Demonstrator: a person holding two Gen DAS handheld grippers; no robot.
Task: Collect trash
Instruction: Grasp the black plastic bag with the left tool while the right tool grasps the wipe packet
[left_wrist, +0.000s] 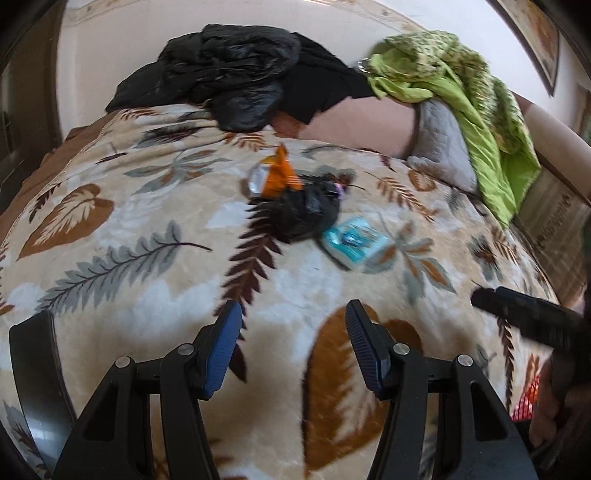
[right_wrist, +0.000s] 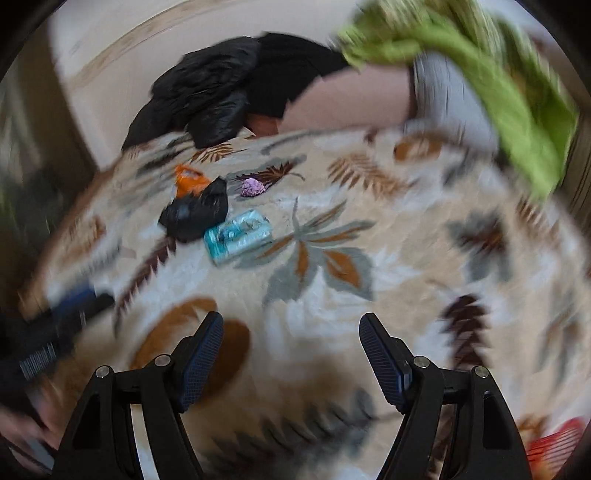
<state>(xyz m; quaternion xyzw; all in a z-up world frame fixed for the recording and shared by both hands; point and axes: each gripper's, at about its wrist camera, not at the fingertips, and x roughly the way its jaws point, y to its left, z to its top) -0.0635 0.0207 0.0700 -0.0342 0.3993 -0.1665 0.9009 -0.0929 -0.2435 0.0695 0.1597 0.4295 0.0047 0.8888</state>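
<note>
I saw the trash clustered mid-bed on a plush leaf-print blanket (left_wrist: 155, 206): a crinkled orange wrapper (left_wrist: 277, 173), a wadded black bag (left_wrist: 299, 214) and a glossy teal packet (left_wrist: 352, 242), flat and rectangular. Only the right wrist view showed the purple crumpled ball (right_wrist: 253, 187) clearly. Left gripper (left_wrist: 293, 314) and right gripper (right_wrist: 291, 325) had jaws apart, holding nothing.

I see a cream blanket (left_wrist: 155, 273) printed with brown, rust and grey leaves. On it lie an orange wrapper (left_wrist: 277, 173), a small crumpled black bag (left_wrist: 303, 212), a teal-and-white packet (left_wrist: 352, 242) and a purple wad (right_wrist: 252, 187). Behind are a glossy black bag (left_wrist: 236, 70), a lime-green patterned cloth (left_wrist: 461, 81) and a grey quilted pillow (left_wrist: 443, 144). My fingers (left_wrist: 221, 347) carry blue pads.
</note>
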